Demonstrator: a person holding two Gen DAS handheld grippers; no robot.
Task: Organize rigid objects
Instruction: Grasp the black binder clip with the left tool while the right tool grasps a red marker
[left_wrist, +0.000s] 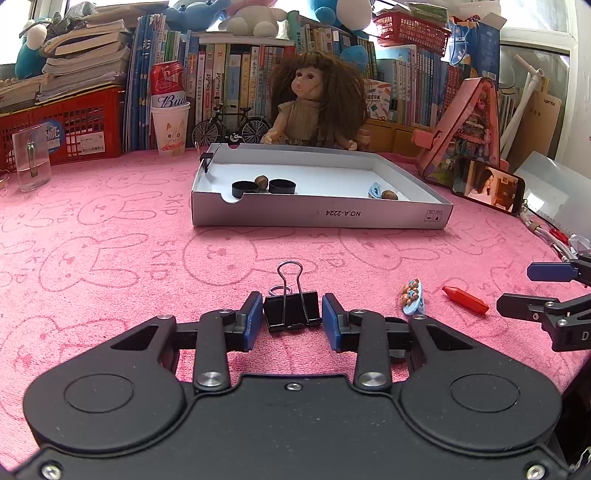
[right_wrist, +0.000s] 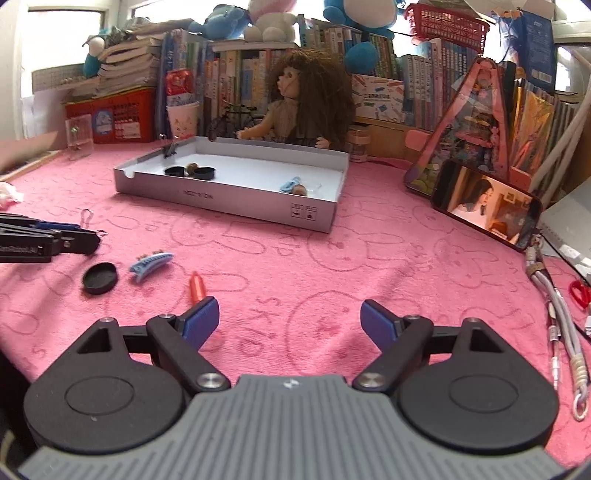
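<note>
Black binder clip (left_wrist: 291, 312) on the pink table (left_wrist: 110, 240), between the left gripper (left_wrist: 291, 319) fingers, which flank it with slight gaps; right gripper (right_wrist: 290, 319) fingers wide apart, empty, red crayon (right_wrist: 197, 286) just beyond its left finger; grey tray (left_wrist: 321, 216) farther ahead.

A pink rabbit-print cloth (left_wrist: 110, 229) covers the table. On it lie a grey tray (left_wrist: 321, 216), a black binder clip (left_wrist: 291, 314), a blue hair clip (right_wrist: 150, 263), a red crayon (left_wrist: 466, 300), a black lid (right_wrist: 99, 277), a phone (right_wrist: 487, 209), cables (right_wrist: 557, 317) and a glass (left_wrist: 31, 158).
</note>
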